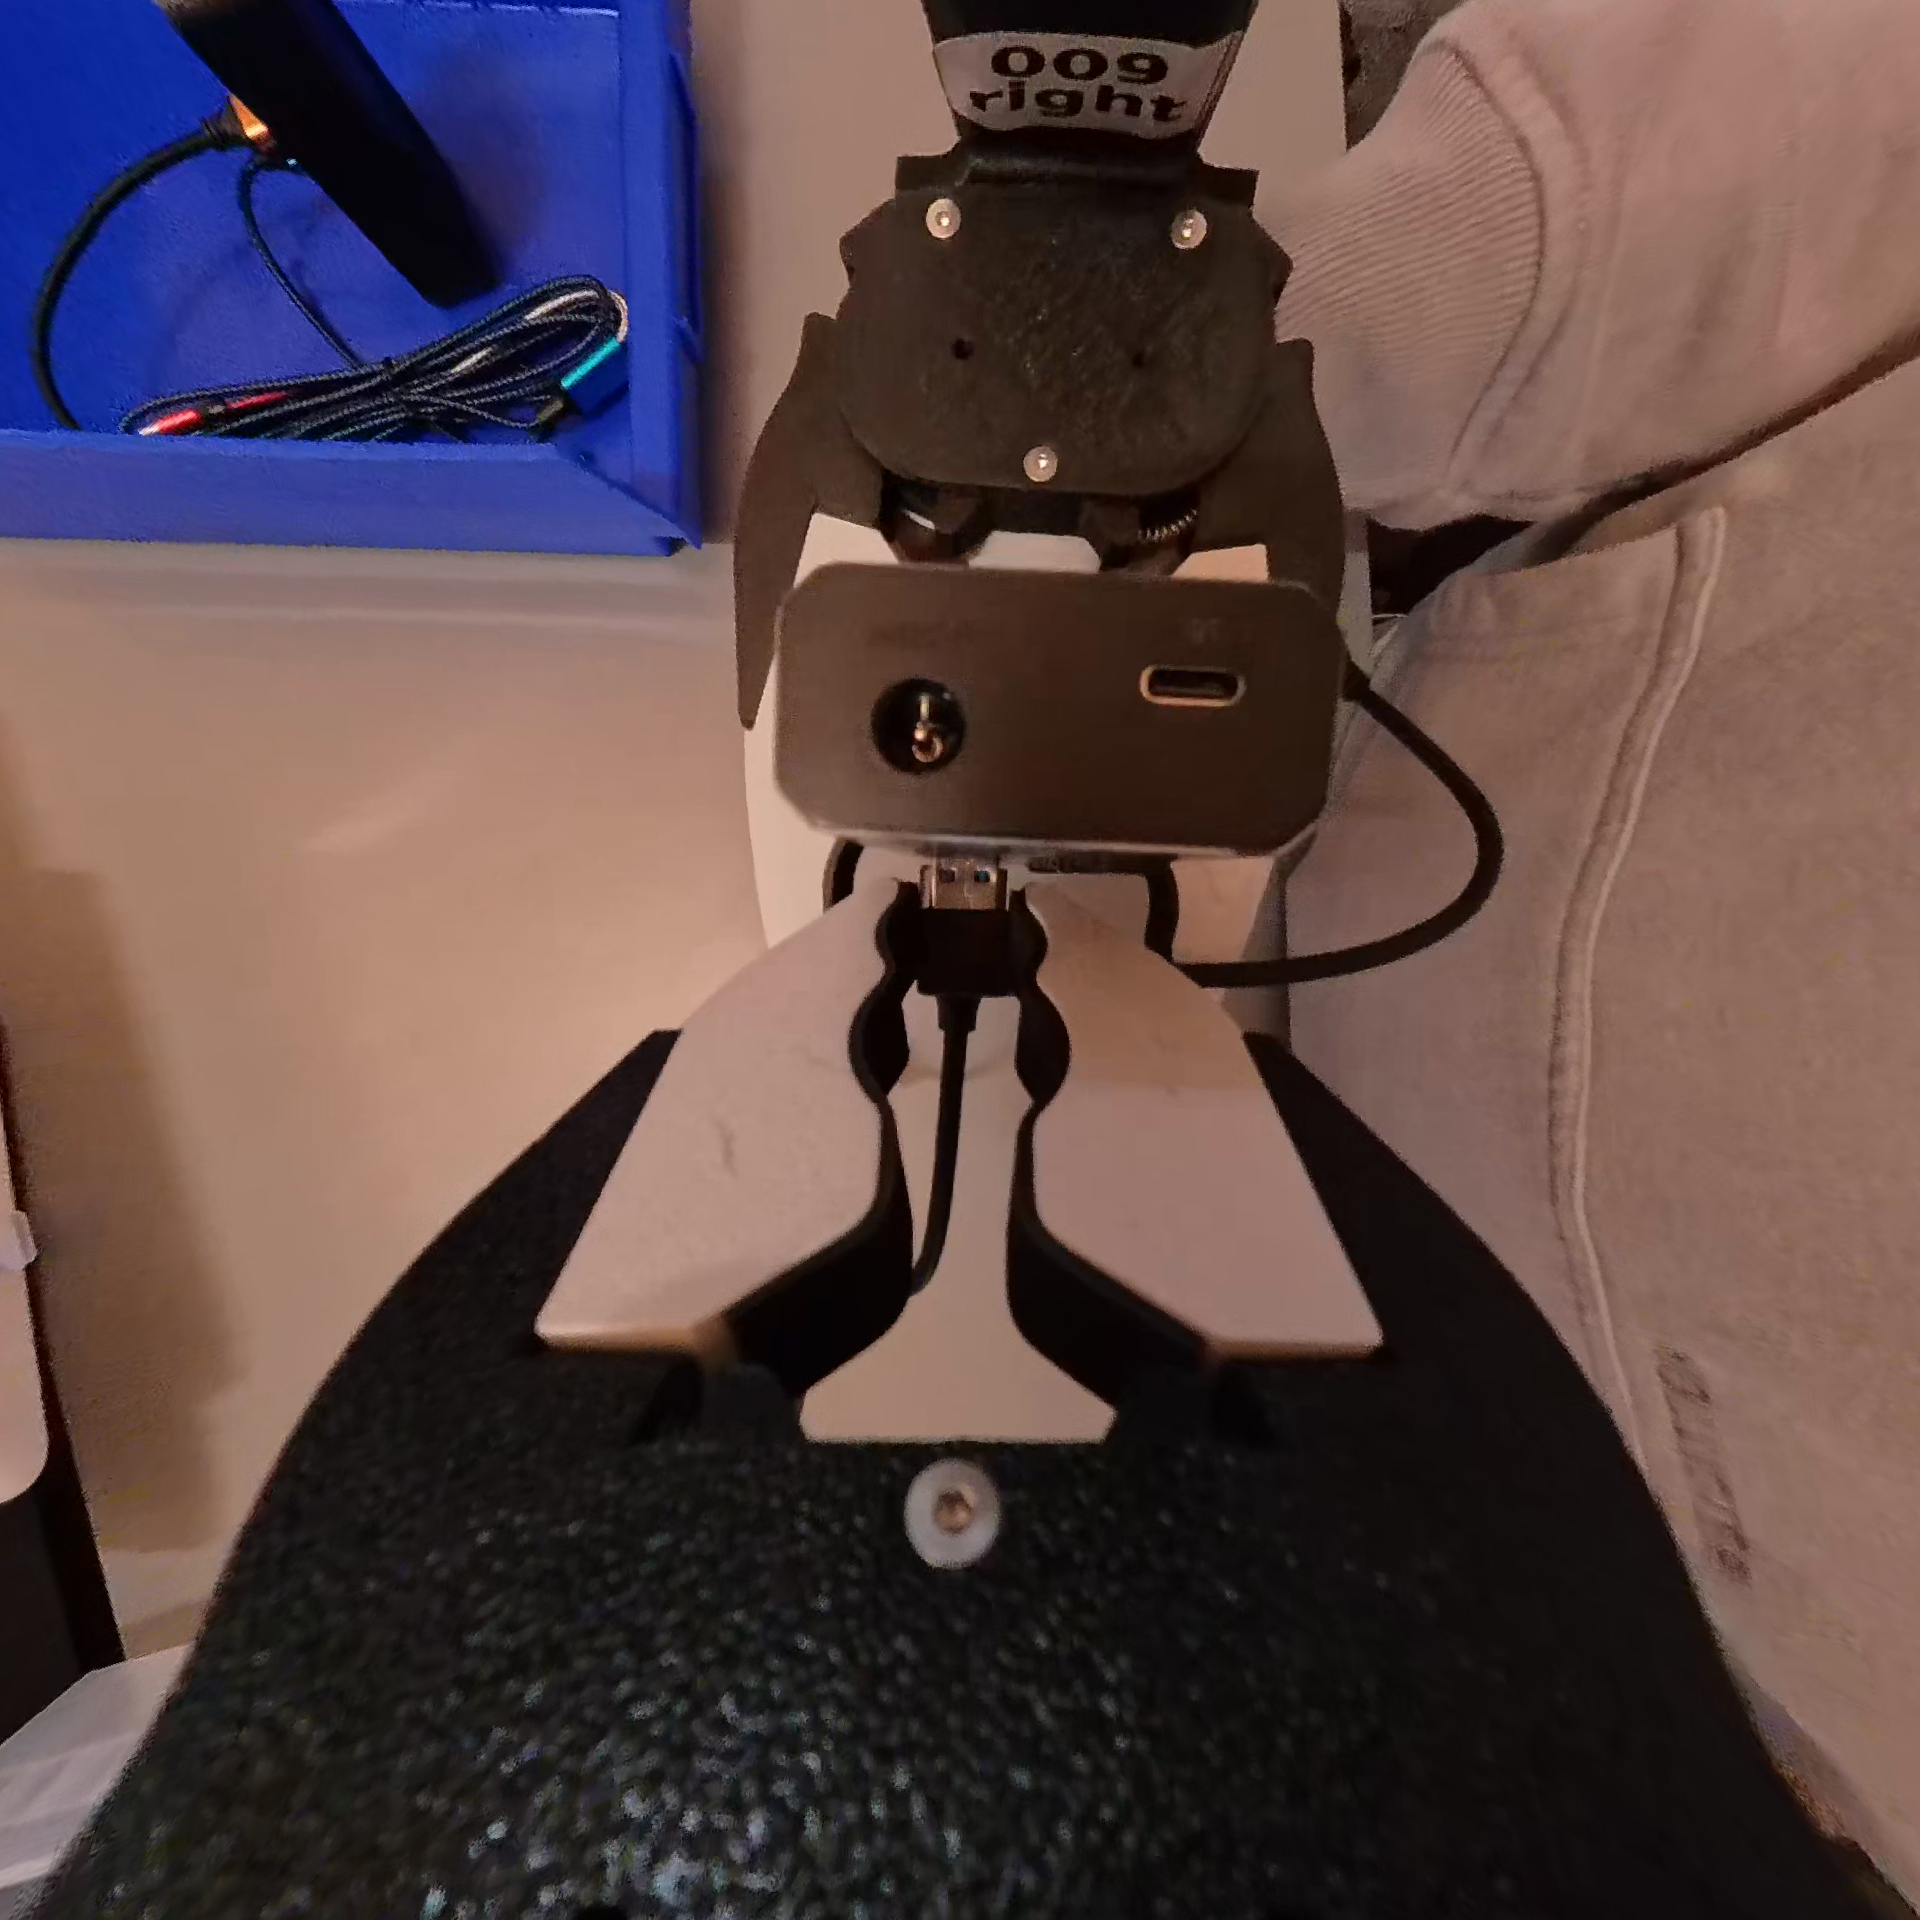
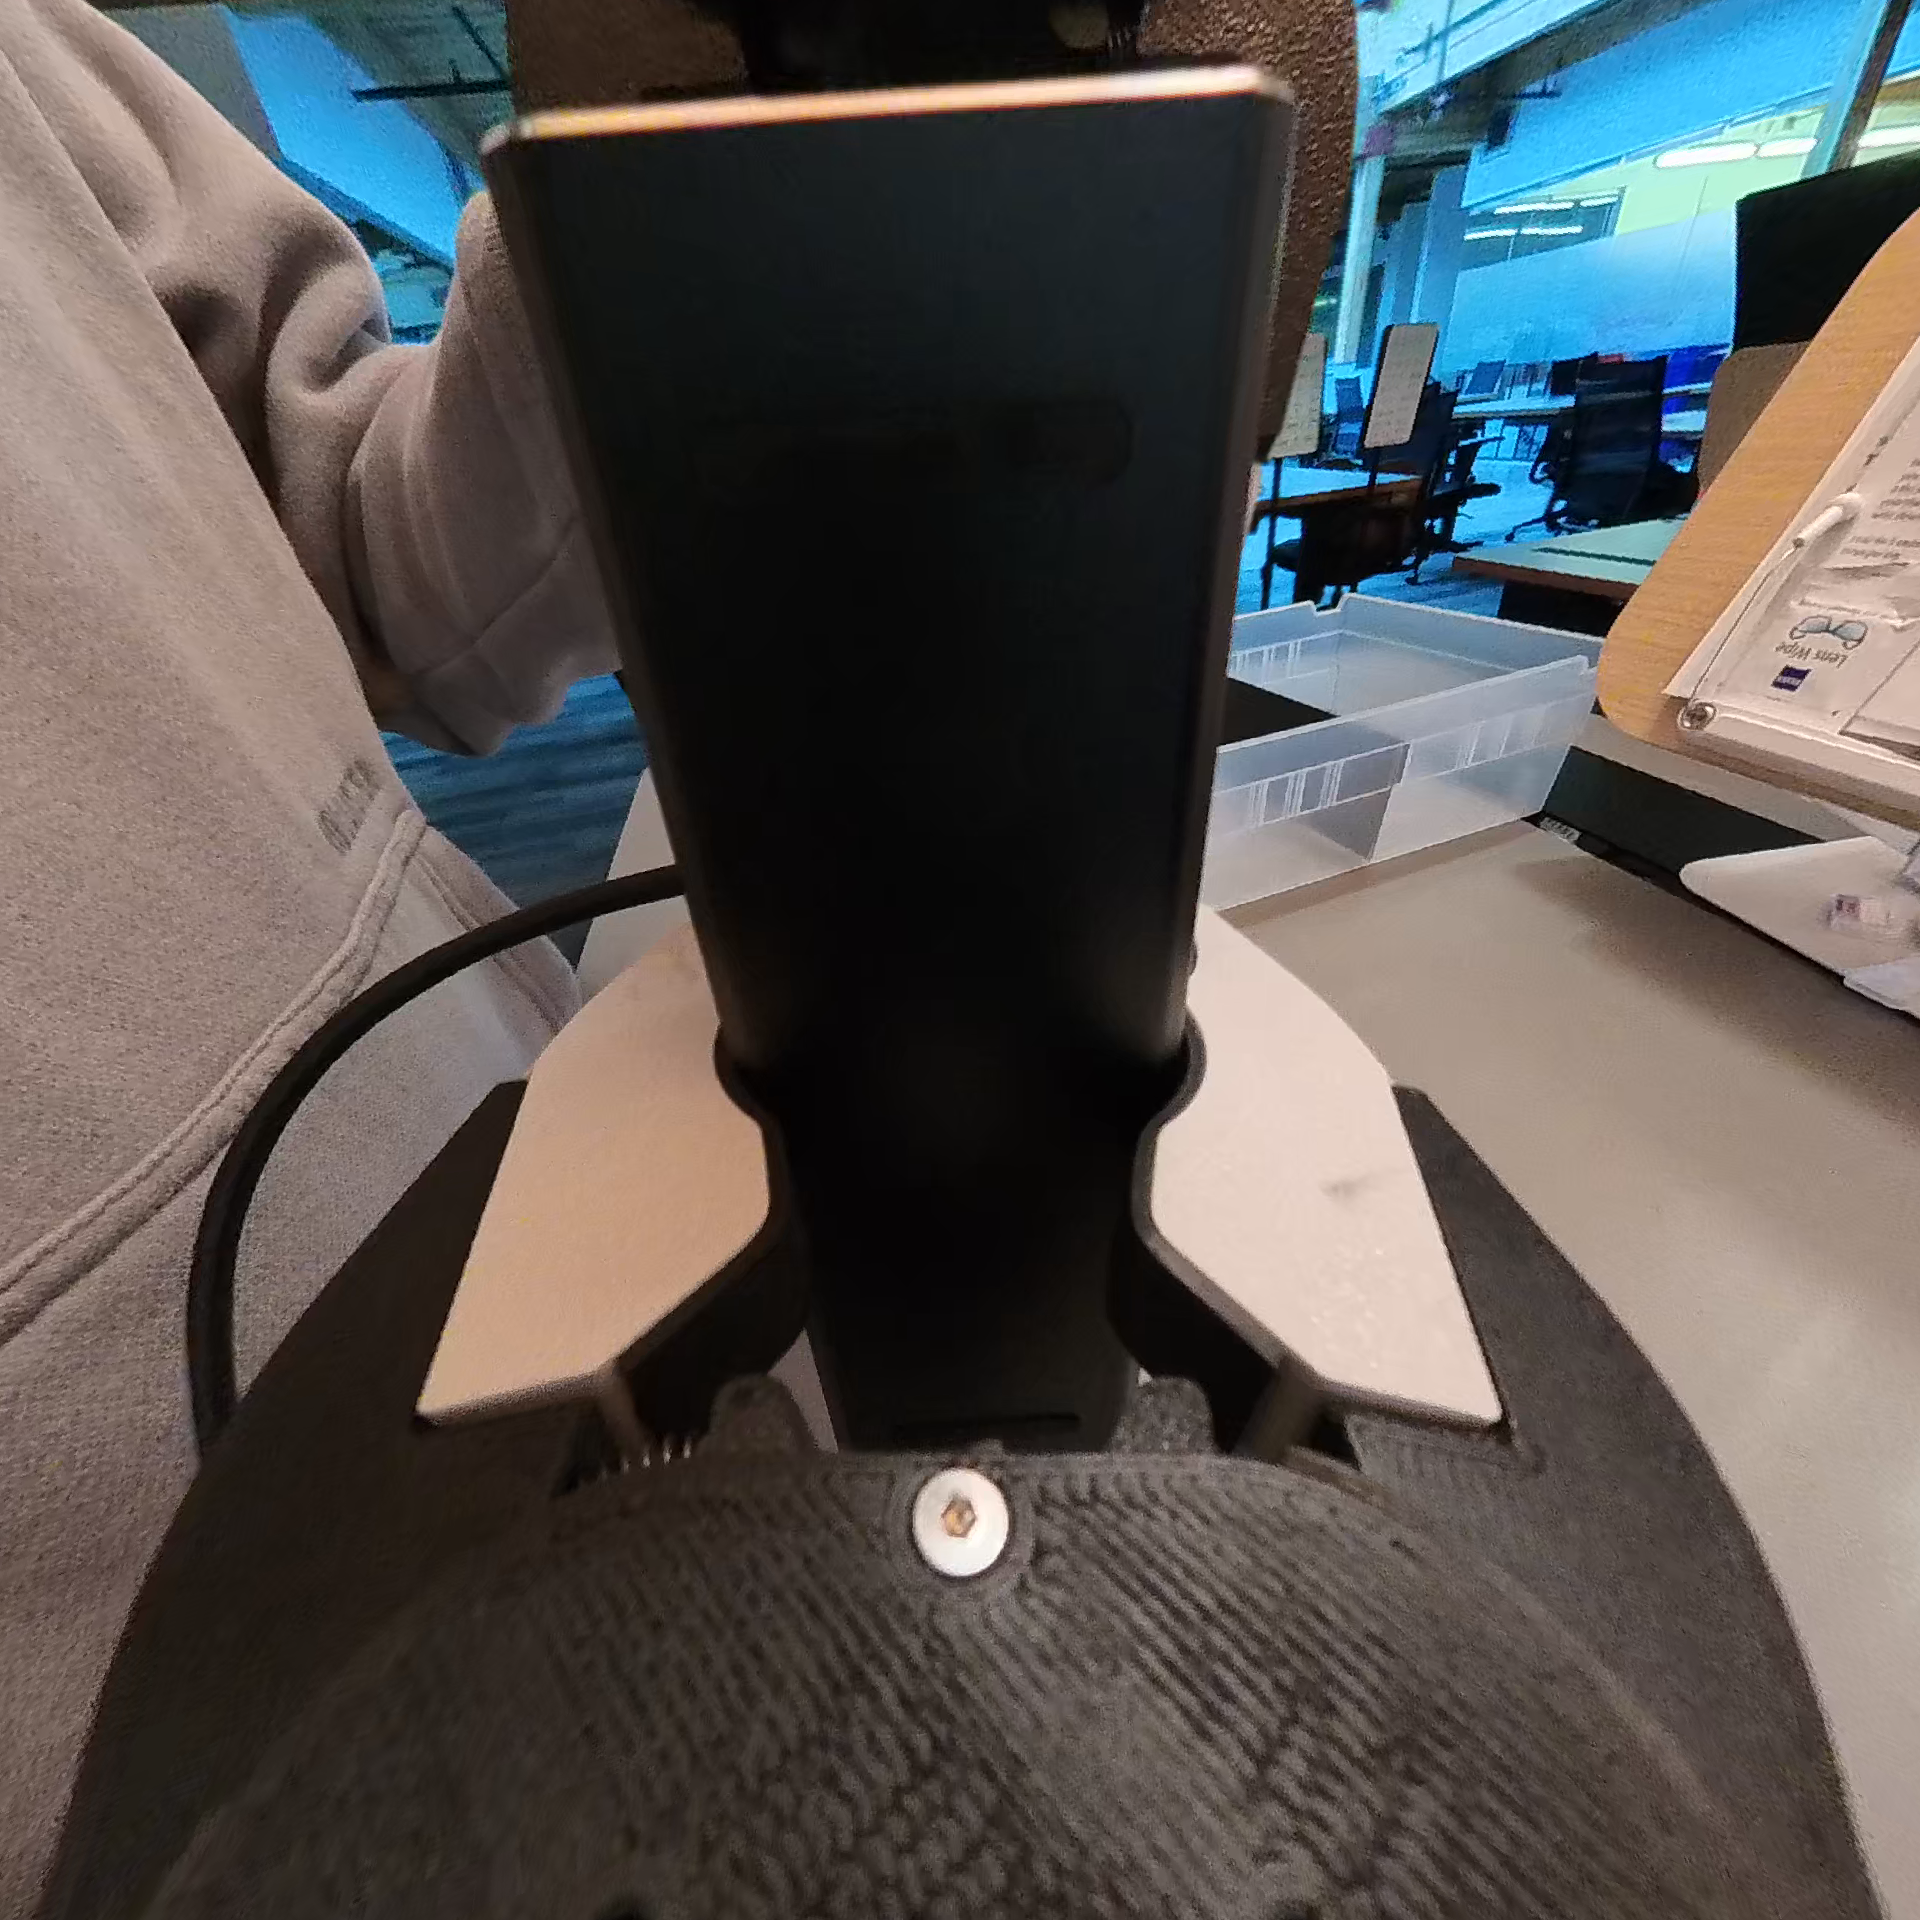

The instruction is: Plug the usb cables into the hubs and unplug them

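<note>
The USB plug [image 1: 961,940] is pinched in the left tongs [image 1: 961,935] at the port of the hub [image 2: 894,623] clamped by the right tongs [image 2: 956,1060] — if tilted, jamming is likely.

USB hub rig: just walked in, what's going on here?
A person in a grey sweatshirt works two handheld grippers. The right gripper is shut on the dark hub, holding it in the air. The left gripper has its fingers closed on a black USB plug right at a port on the hub's edge; the metal tip is still visible, so it is not fully seated. A blue bin behind holds another hub and spare cables.
</note>
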`<state>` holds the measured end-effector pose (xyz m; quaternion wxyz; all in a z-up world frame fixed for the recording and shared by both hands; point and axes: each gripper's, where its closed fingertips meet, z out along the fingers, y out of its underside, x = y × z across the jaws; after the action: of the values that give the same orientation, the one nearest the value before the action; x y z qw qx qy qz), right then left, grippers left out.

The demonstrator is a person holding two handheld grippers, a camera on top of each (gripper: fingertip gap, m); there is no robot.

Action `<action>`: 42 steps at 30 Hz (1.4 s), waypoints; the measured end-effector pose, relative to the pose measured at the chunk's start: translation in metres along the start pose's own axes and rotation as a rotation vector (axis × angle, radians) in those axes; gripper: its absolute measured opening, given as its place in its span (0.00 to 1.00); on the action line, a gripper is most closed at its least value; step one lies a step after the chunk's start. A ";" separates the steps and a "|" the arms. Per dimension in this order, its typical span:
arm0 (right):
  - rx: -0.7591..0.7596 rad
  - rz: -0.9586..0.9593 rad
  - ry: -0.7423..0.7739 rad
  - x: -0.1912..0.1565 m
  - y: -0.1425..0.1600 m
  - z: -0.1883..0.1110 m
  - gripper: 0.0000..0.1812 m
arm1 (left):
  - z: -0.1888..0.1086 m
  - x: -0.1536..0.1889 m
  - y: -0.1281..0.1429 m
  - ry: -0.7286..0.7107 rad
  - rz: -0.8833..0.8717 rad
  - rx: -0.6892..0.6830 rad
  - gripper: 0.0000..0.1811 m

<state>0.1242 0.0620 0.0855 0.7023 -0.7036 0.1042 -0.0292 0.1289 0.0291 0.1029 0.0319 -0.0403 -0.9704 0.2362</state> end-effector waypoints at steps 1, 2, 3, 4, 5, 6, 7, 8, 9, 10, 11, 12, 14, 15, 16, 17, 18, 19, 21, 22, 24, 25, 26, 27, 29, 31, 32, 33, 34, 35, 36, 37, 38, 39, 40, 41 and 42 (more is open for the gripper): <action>-0.005 -0.005 -0.001 0.000 0.000 -0.001 0.41 | 0.001 0.000 -0.002 0.004 -0.005 0.017 0.09; -0.003 -0.007 -0.002 0.000 0.000 -0.001 0.41 | 0.002 0.000 -0.003 0.009 -0.015 0.038 0.09; -0.004 0.004 -0.003 0.001 0.000 -0.001 0.41 | 0.003 -0.001 -0.004 0.015 -0.026 0.054 0.09; 0.001 0.016 -0.006 0.001 0.000 0.000 0.41 | 0.004 -0.001 -0.003 0.027 -0.026 0.067 0.09; 0.001 0.017 -0.017 0.000 0.002 0.000 0.41 | 0.006 0.000 -0.003 0.043 -0.015 0.081 0.09; 0.005 0.007 -0.021 -0.001 0.002 0.001 0.41 | 0.007 0.000 -0.003 0.049 -0.012 0.103 0.09; 0.016 -0.006 0.001 0.001 0.002 0.001 0.41 | 0.007 -0.001 -0.004 0.044 -0.016 0.139 0.09; 0.033 -0.011 0.023 0.004 -0.001 0.002 0.41 | 0.005 -0.002 -0.006 0.046 -0.019 0.189 0.09; 0.064 -0.010 0.025 0.005 -0.005 0.002 0.41 | 0.001 -0.002 -0.009 0.058 -0.036 0.246 0.09; 0.102 -0.008 0.028 0.005 -0.011 0.002 0.41 | -0.005 -0.003 -0.013 0.067 -0.073 0.303 0.09; 0.130 -0.017 0.041 0.007 -0.017 0.001 0.41 | -0.013 -0.006 -0.016 0.064 -0.120 0.361 0.11; 0.134 -0.027 0.046 0.007 -0.019 0.000 0.41 | -0.022 -0.011 -0.019 0.056 -0.174 0.423 0.13; 0.108 -0.066 0.074 0.009 -0.020 -0.003 0.41 | -0.038 -0.019 -0.018 0.083 -0.333 0.538 0.11; 0.094 -0.086 0.086 0.010 -0.020 -0.004 0.41 | -0.041 -0.020 -0.015 0.136 -0.427 0.571 0.11; 0.082 -0.101 0.093 0.010 -0.020 -0.005 0.41 | -0.041 -0.019 -0.012 0.207 -0.512 0.590 0.11; 0.079 -0.118 0.118 0.013 -0.021 -0.006 0.41 | -0.040 -0.018 -0.009 0.274 -0.581 0.610 0.11; 0.080 -0.125 0.135 0.015 -0.022 -0.006 0.41 | -0.039 -0.017 -0.007 0.321 -0.620 0.638 0.12; 0.086 -0.118 0.127 0.015 -0.022 -0.006 0.41 | -0.040 -0.015 -0.007 0.358 -0.621 0.684 0.12; 0.107 -0.109 0.135 0.015 -0.025 -0.006 0.41 | -0.045 -0.007 -0.011 0.362 -0.505 0.796 0.08; 0.109 -0.095 0.115 0.013 -0.024 -0.005 0.41 | -0.043 -0.006 -0.010 0.271 -0.395 0.828 0.08; 0.116 -0.077 0.098 0.011 -0.023 -0.004 0.41 | -0.035 -0.006 -0.004 0.051 -0.159 0.832 0.09; 0.114 -0.060 0.085 0.010 -0.022 -0.003 0.41 | -0.033 -0.004 -0.003 -0.013 -0.075 0.817 0.08; 0.115 -0.048 0.069 0.008 -0.021 -0.003 0.40 | -0.030 -0.001 -0.003 -0.051 -0.023 0.795 0.12; 0.119 -0.043 0.062 0.007 -0.021 -0.002 0.41 | -0.027 -0.002 -0.002 -0.080 -0.002 0.767 0.15; 0.120 -0.031 0.029 0.003 -0.022 0.000 0.41 | -0.018 -0.002 0.001 -0.109 0.030 0.701 0.21; 0.113 -0.036 0.023 0.001 -0.022 0.003 0.41 | -0.014 -0.001 0.000 -0.134 0.062 0.669 0.21; 0.105 -0.033 0.008 -0.001 -0.022 0.004 0.41 | -0.013 0.000 -0.001 -0.143 0.074 0.664 0.20; 0.103 -0.036 0.003 -0.002 -0.021 0.005 0.41 | -0.013 0.001 -0.001 -0.141 0.083 0.661 0.19; 0.106 -0.038 0.004 -0.002 -0.022 0.005 0.41 | -0.012 0.002 -0.002 -0.129 0.085 0.658 0.18; 0.110 -0.031 -0.004 -0.003 -0.022 0.005 0.41 | -0.012 0.005 -0.002 -0.106 0.081 0.661 0.18; 0.114 -0.027 -0.003 -0.003 -0.022 0.004 0.40 | -0.014 0.006 -0.002 -0.081 0.075 0.670 0.17; 0.113 -0.028 0.002 -0.002 -0.022 0.003 0.40 | -0.016 0.007 -0.001 -0.068 0.067 0.682 0.17; 0.105 -0.031 0.001 -0.002 -0.021 0.003 0.41 | -0.018 0.006 -0.001 -0.056 0.061 0.696 0.17; 0.097 -0.032 -0.004 -0.003 -0.020 0.002 0.40 | -0.021 0.006 -0.001 -0.044 0.052 0.714 0.17; 0.098 -0.033 -0.006 -0.003 -0.020 0.002 0.40 | -0.023 0.007 -0.002 -0.032 0.045 0.735 0.16; 0.101 -0.030 -0.012 -0.004 -0.021 0.003 0.40 | -0.025 0.008 -0.003 -0.021 0.044 0.748 0.14; 0.099 -0.029 -0.020 -0.006 -0.021 0.004 0.40 | -0.024 0.009 -0.003 -0.012 0.045 0.745 0.11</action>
<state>0.1216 0.0664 0.1068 0.7369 -0.6695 0.0855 -0.0374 0.1213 0.0385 0.1254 0.0337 -0.0461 -0.8169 0.5740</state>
